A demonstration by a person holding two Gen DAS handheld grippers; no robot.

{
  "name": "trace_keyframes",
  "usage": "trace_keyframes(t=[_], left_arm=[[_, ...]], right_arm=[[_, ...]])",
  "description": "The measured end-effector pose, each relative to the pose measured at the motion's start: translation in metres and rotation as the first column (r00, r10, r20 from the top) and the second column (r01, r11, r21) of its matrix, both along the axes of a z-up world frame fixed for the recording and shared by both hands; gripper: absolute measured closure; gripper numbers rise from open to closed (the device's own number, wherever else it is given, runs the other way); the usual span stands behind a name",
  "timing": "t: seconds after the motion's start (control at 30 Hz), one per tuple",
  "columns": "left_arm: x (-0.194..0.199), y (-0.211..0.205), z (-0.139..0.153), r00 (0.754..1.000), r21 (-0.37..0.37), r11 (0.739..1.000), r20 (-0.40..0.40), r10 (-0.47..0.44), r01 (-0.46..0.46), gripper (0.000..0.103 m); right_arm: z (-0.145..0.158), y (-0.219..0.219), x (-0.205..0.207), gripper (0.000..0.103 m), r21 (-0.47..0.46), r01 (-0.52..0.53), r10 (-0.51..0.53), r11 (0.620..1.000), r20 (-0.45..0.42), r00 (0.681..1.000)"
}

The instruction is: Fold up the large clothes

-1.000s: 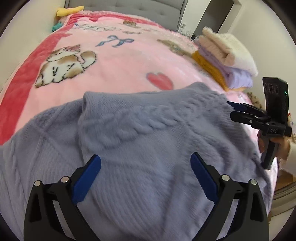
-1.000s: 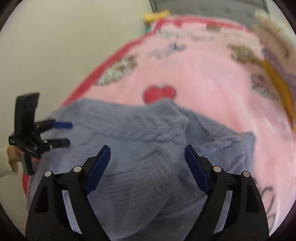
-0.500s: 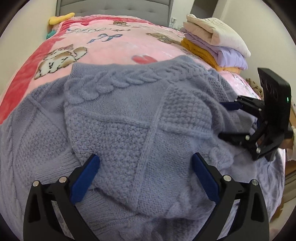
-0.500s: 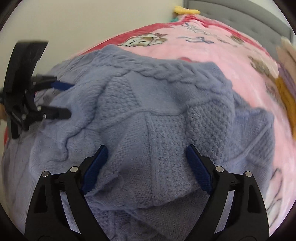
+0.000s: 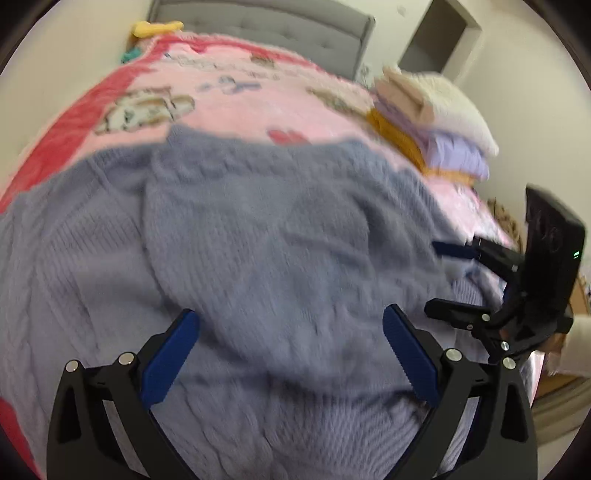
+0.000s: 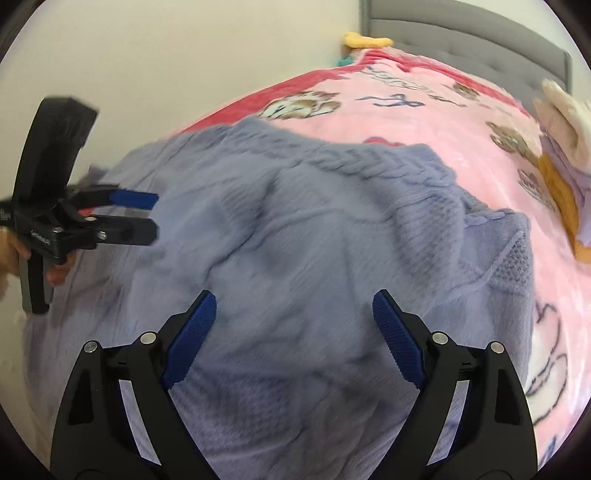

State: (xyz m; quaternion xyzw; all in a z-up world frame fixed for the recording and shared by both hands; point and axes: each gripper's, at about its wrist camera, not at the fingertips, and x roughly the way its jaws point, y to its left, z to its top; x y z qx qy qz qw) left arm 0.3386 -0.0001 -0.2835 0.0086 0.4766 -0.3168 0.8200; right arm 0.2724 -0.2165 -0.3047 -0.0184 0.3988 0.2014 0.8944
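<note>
A pink cartoon blanket (image 5: 236,107) covers the bed before a grey headboard (image 5: 266,22).

Left tool (image 5: 288,354) gapes wide above the blue-grey sweater (image 5: 258,240).

A grey-blue cable-knit sweater (image 5: 266,240) lies on a pink blanket (image 6: 424,107) with red edging and cartoon cats.

Far beyond the blue-grey sweater (image 5: 258,236), the pink blanket (image 5: 236,107) lies open. A stack of folded clothes (image 5: 436,122) blocks the far right; the headboard (image 5: 266,29) closes the far end.
</note>
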Motion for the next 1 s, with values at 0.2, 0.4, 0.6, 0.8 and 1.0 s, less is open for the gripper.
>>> trace_keyframes(t=[0.2, 0.4, 0.6, 0.8, 1.0], left_arm=[[-0.007, -0.014, -0.028, 0.998, 0.107, 0.993, 0.009, -0.06, 0.058, 0.005], [-0.009, -0.014, -0.031, 0.997, 0.13, 0.989, 0.029, -0.077, 0.073, 0.005], [-0.014, 0.012, 0.004, 0.995, 0.108, 0.991, 0.068, 0.074, -0.082, 0.005], [-0.018, 0.113, 0.045, 0.87, 0.075, 0.879, 0.207, 0.448, -0.471, 0.005], [0.006, 0.269, 0.045, 0.675, 0.111, 0.666, 0.093, 0.732, -0.738, 0.005]], right_arm=[[-0.032, 0.014, -0.002, 0.017, -0.15, -0.048, 0.044, 0.987, -0.029, 0.999], [-0.03, 0.017, 0.003, 0.013, -0.183, -0.048, 0.04, 0.982, -0.049, 0.998], [0.002, 0.012, -0.006, 0.014, -0.146, 0.099, -0.105, 0.984, -0.034, 0.994], [0.043, 0.041, -0.012, 0.011, -0.153, 0.151, -0.157, 0.977, -0.025, 0.987], [0.053, 0.079, 0.004, 0.008, -0.155, 0.202, -0.221, 0.967, -0.115, 0.968]])
